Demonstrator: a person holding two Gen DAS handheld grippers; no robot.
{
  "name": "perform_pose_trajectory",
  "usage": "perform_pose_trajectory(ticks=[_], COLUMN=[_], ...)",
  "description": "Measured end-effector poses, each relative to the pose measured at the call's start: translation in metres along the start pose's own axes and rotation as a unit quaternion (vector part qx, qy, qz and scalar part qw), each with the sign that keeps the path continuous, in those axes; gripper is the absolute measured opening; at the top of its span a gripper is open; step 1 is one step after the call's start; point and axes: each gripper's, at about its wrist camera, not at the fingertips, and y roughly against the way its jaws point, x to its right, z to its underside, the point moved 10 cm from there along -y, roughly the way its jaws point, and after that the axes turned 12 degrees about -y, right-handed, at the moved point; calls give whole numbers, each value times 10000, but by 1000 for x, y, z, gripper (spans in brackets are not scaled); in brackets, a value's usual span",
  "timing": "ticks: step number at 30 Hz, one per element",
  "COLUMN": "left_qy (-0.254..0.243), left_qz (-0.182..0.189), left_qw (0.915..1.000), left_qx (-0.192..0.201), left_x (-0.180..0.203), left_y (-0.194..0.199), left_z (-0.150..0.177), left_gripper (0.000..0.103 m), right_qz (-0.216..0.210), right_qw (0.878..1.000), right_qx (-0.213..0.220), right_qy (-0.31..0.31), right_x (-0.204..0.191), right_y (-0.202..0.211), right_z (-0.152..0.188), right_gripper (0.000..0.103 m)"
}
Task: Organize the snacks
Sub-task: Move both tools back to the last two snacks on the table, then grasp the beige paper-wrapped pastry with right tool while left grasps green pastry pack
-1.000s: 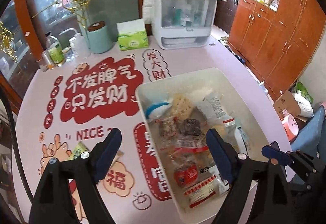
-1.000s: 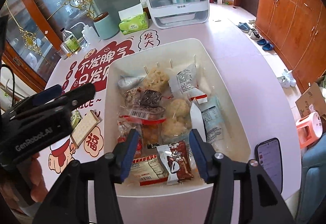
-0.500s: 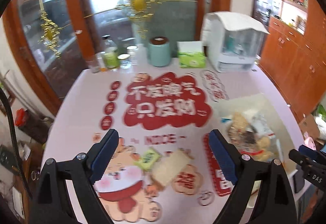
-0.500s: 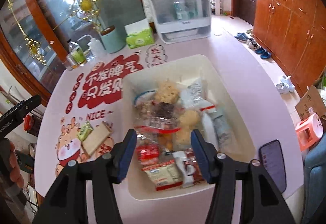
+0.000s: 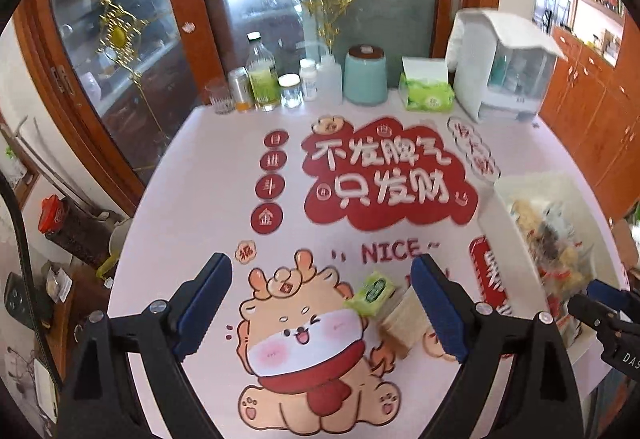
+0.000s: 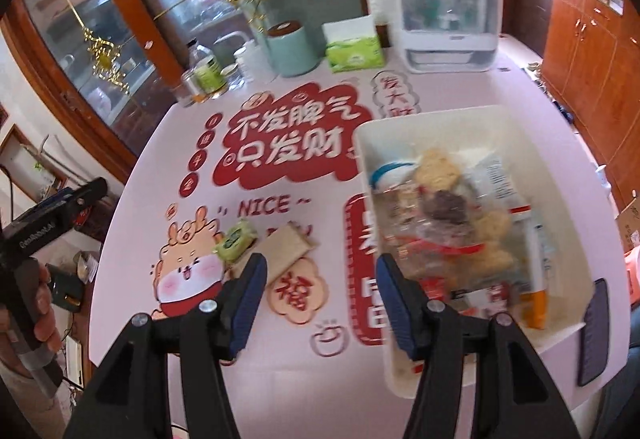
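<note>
Your left gripper (image 5: 322, 303) has swung off the white bin (image 6: 472, 119) since a second ago and now hangs over the cartoon dragon printed on the tabletop (image 5: 208, 167); your right gripper (image 6: 320, 299) has slid from above the bin's snacks toward its left wall. Both are empty. The left jaws stand wide; the right jaws sit at a middling gap, nothing between them.

Two snacks remain outside the bin: a small green packet (image 5: 372, 289) and a tan wafer pack (image 5: 400, 319), touching each other near the tabletop's front edge, just left of the bin. The bin itself, already heaped with wrapped snacks (image 6: 452, 223), sits at the tabletop's right side.

The step in hand looks like the reach for these last strays. Your next move probably calls for lowering the left gripper over the green packet, which lies close to its right finger (image 5: 436, 307), straddling it alone, and closing without dragging the wafer pack along.
</note>
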Motion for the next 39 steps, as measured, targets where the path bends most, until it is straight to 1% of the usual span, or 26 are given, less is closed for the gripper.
perform_pose_trajectory(ticks=[2, 4, 6, 10, 11, 17, 20, 24, 31, 33, 35, 37, 39], left_qy=[-148, -288, -460, -820, -896, -1020, -1091, -1147, -1170, -1206, -1242, -1265, -1308], left_qz=[135, 251, 438, 825, 905, 1341, 1382, 1469, 1549, 1587, 1629, 1659, 1639], left_qw=[9996, 9989, 9970, 9906, 9886, 9798, 9767, 9728, 9712, 9699, 9685, 9670, 9674], left_qx=[-174, -287, -438, -722, -805, -1074, -1228, -1375, -1382, -1398, -1418, -1462, -1420], left_x=[-1, 2, 10, 30, 36, 62, 69, 76, 84, 87, 90, 93, 93], left_y=[-16, -30, -50, -92, -105, -160, -178, -194, -203, -205, -207, -209, -209], left_z=[9, 16, 24, 40, 44, 56, 61, 67, 66, 67, 68, 70, 69], left_gripper=[90, 90, 90, 90, 90, 90, 90, 89, 88, 83, 74, 71, 69], right_qz=[-15, 34, 16, -9, 42, 266, 456, 637, 877, 914, 942, 960, 977], right_qw=[10000, 9998, 9994, 9964, 9952, 9884, 9832, 9758, 9704, 9690, 9684, 9688, 9694], right_qx=[-71, -145, -229, -505, -571, -743, -815, -968, -1120, -1184, -1227, -1259, -1281], right_qy=[-28, -125, -276, -682, -793, -1297, -1569, -1853, -1951, -1965, -1954, -1908, -1851], right_x=[-12, -18, -23, -27, -27, -21, -15, -10, -7, -7, -8, -10, -12], right_y=[-11, -26, -38, -70, -80, -126, -145, -166, -187, -191, -195, -197, -200], right_z=[5, 10, 15, 27, 29, 33, 32, 34, 38, 40, 42, 42, 42], right_gripper=[59, 63, 63, 65, 65, 68, 70, 71, 71, 71, 71, 71, 71])
